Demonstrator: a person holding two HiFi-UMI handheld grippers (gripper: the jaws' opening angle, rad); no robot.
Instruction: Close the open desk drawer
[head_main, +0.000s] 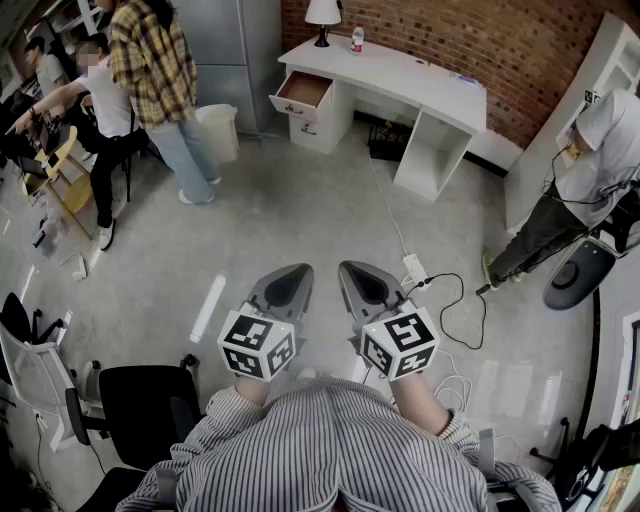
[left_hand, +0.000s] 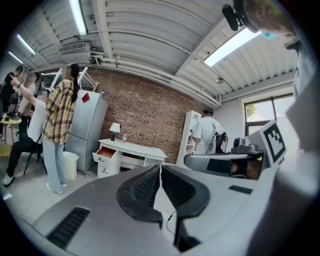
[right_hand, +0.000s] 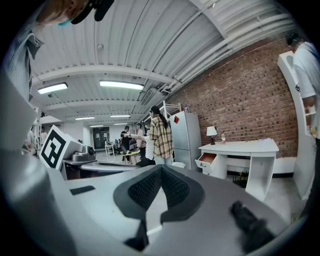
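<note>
We hold the left gripper (head_main: 284, 284) and the right gripper (head_main: 364, 284) side by side in front of our striped shirt (head_main: 340, 445). Each has its jaws pressed together at the tips, with nothing between them. Just beyond the right gripper, a power strip (head_main: 413, 268) and a black cable (head_main: 462, 305) lie on the grey floor (head_main: 300, 210).

The drawer (head_main: 303, 92) is well apart from us across the room. It is the top one at the desk's (head_main: 410, 75) left end, against the brick wall (head_main: 450, 30). It is pulled out, with a white front, a dark handle and a reddish-brown inside. A shut drawer (head_main: 308, 128) sits under it.

A lamp (head_main: 323, 15) and a bottle (head_main: 358, 38) stand on the desk. A bin (head_main: 220, 130) and a person in plaid (head_main: 150, 60) are further left.
</note>
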